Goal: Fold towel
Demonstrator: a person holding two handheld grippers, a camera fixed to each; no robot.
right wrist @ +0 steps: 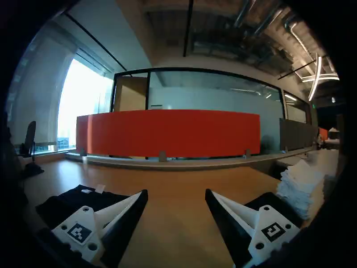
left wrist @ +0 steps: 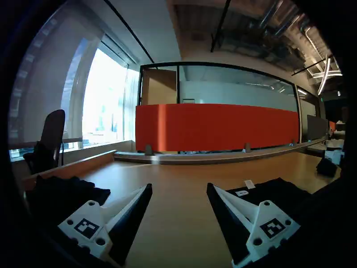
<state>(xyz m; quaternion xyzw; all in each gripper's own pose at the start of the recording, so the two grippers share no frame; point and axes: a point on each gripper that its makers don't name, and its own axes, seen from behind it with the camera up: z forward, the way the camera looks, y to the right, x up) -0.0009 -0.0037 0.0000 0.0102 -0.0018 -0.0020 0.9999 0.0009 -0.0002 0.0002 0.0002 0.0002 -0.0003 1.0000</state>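
Left gripper: fingers apart, nothing held, faced toward the orange screen. Black towel: laid on the table before the screen, touched by neither gripper. Right gripper: fingers apart, empty. White stack: set right of the screen. Folding is judged not begun; every fold is left.

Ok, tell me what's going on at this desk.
A person holds a two-finger gripper in each hand, low over a long wooden table. The left gripper and the right gripper are both open and hold nothing. A black towel with white tags lies on the table, not yet gripped. A stack of folded white towels sits at the right of the right gripper view.
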